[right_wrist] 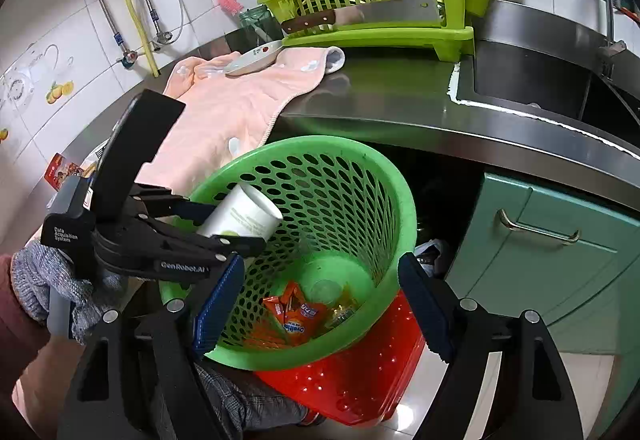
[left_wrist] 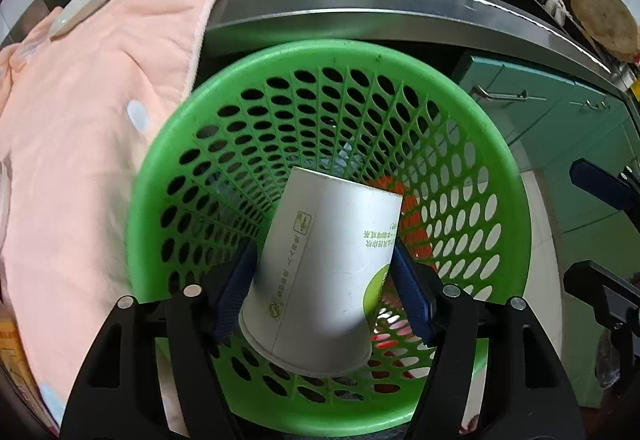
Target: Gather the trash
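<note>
Paper cup in my left gripper, held over the mouth of the green basket, bottom end pointing in toward 12 o'clock. Light, thin-walled, crushes easily; best pinched mid-wall with gentle pressure, as now. Blue pads press on opposite sides, at 9 and 3 o'clock of the cup, clamped without visible denting. My right gripper is spread wide, holding nothing, straddling the basket's near rim at 6 o'clock. Orange wrappers lie at the basket bottom, beside what may be a clear lid, hard to tell.
</note>
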